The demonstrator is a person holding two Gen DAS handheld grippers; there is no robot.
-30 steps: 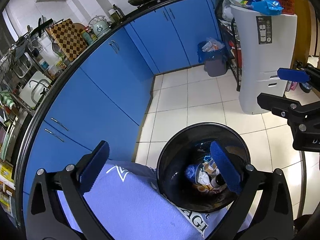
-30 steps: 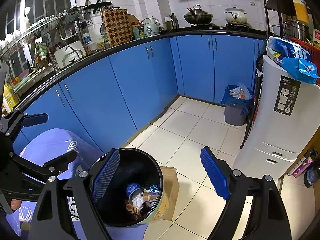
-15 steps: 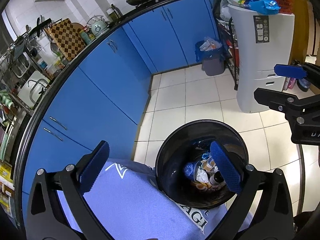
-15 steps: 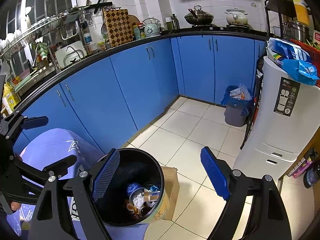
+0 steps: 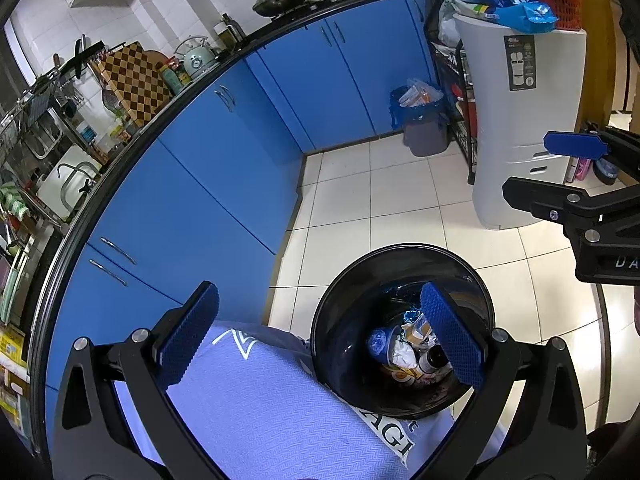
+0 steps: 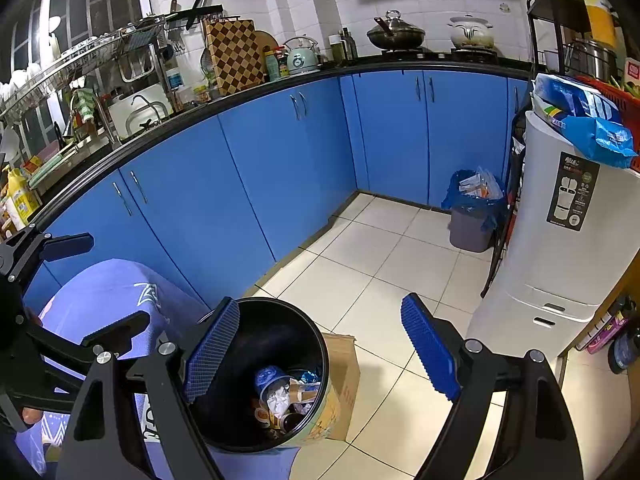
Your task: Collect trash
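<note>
A black round bin (image 5: pixel 344 364) stands on a surface covered by a lilac cloth (image 5: pixel 256 412). It holds trash (image 5: pixel 404 354): a blue cup, crumpled paper, a bottle and wrappers. The bin also shows in the right wrist view (image 6: pixel 316 344) with the trash (image 6: pixel 282 394) inside. My left gripper (image 5: pixel 320 334) is open and empty, high above the bin and cloth. My right gripper (image 6: pixel 320 350) is open and empty, above the bin's right side. The right gripper shows at the right edge of the left wrist view (image 5: pixel 560 172).
Blue cabinets (image 6: pixel 280 152) run along the left and far walls under a cluttered black counter. A grey bin with a blue bag (image 6: pixel 472 212) stands in the far corner. A white appliance (image 6: pixel 568 232) stands at right. A cardboard box (image 6: pixel 344 368) sits beside the black bin.
Both grippers stay open and empty. The left wrist view has tilted slightly, so the bin sits a little lower and nearer. The right wrist view has barely changed.
</note>
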